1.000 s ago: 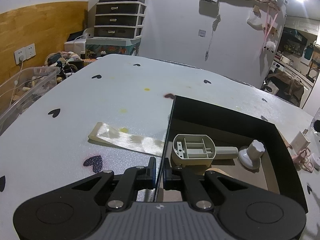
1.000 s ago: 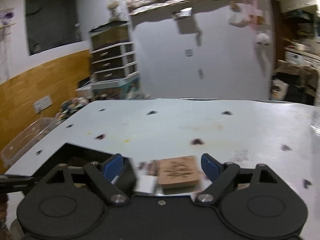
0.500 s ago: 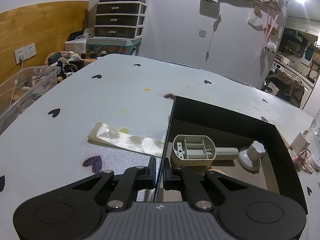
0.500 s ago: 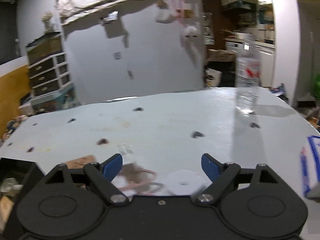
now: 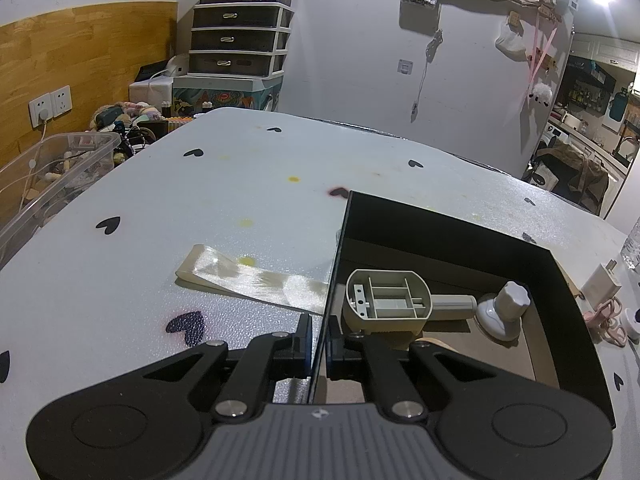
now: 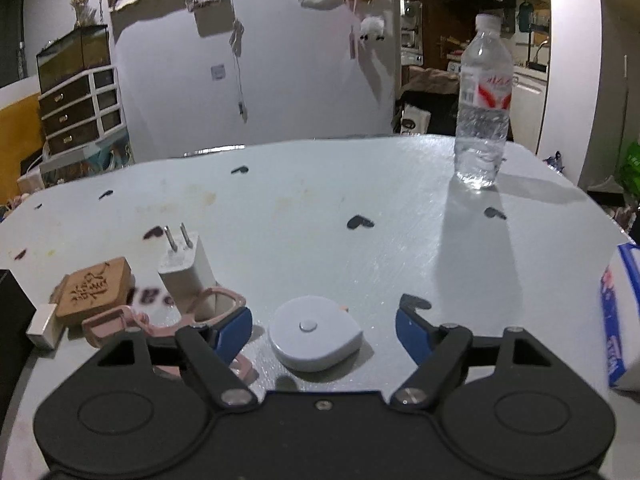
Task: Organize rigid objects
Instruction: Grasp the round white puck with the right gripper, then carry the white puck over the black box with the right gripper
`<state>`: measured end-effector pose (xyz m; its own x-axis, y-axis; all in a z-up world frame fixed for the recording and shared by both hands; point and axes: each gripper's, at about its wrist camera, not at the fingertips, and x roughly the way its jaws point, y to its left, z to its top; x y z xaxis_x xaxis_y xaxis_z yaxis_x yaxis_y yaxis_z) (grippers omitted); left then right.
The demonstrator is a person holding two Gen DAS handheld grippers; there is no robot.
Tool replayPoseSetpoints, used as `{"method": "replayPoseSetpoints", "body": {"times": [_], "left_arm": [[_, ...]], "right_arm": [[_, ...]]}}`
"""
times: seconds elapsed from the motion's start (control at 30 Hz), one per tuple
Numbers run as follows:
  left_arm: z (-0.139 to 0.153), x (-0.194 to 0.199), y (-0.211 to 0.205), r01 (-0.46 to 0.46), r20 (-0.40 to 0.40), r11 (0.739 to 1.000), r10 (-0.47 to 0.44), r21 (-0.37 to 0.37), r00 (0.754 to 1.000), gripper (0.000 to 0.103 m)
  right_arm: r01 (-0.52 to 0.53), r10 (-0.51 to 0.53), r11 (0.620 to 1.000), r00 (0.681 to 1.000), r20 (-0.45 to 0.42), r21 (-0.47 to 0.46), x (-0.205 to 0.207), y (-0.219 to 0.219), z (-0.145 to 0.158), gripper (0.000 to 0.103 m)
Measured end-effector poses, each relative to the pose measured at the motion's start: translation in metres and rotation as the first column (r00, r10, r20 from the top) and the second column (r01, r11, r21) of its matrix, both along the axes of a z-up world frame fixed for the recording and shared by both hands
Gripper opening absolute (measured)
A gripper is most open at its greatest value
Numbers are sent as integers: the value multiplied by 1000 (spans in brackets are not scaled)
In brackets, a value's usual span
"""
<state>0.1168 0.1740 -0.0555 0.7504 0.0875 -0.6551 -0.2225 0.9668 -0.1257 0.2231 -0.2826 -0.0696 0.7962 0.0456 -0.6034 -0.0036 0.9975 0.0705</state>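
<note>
My left gripper [image 5: 318, 340] is shut on the near left wall of a black box [image 5: 460, 228]. The box holds a grey plastic scoop-shaped part [image 5: 388, 300] and a white knob [image 5: 506, 308]. My right gripper [image 6: 324, 326] is open, its fingers on either side of a round white disc [image 6: 314, 332] lying on the table. Left of it stand a white charger plug [image 6: 188, 268] with a pink coiled cable [image 6: 160, 320] and a carved wooden block [image 6: 94, 292]. The box corner [image 6: 10, 312] shows at the far left.
A water bottle [image 6: 484, 104] stands at the table's far right. A blue and white packet [image 6: 620, 320] lies at the right edge. A shiny ribbon strip [image 5: 256, 278] lies left of the box. A clear plastic bin [image 5: 44, 184] sits beyond the table's left edge.
My right gripper has swung right, away from the box and wooden block, and now straddles the white disc. My left gripper has stayed clamped on the box wall.
</note>
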Motion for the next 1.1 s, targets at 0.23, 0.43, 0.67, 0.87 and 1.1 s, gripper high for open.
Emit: {"method": "replayPoseSetpoints", "body": {"times": [0.23,0.43,0.67,0.87,1.1], "left_arm": [[0,0,0,0,0,1000,0,0,1000,6],[0,0,0,0,0,1000,0,0,1000,6],[0,0,0,-1,1,1000,1,-2,1000,6],[0,0,0,-1,0,1000,1,0,1000,6],[0,0,0,-1,2,1000,1,-6,1000,6]], "right_arm": [[1,-1,1000,999,-36,4,15,5,-9,80],[-4,4,1000,998,-68,-7,23,9,-15,67],[3,-3,1000,998,-69,-2,22,6,-16,61],[-17,18,999,1000,-11,27,5,11,6,61],[-268,258,953,962,92,138,-27,57,55,61]]}}
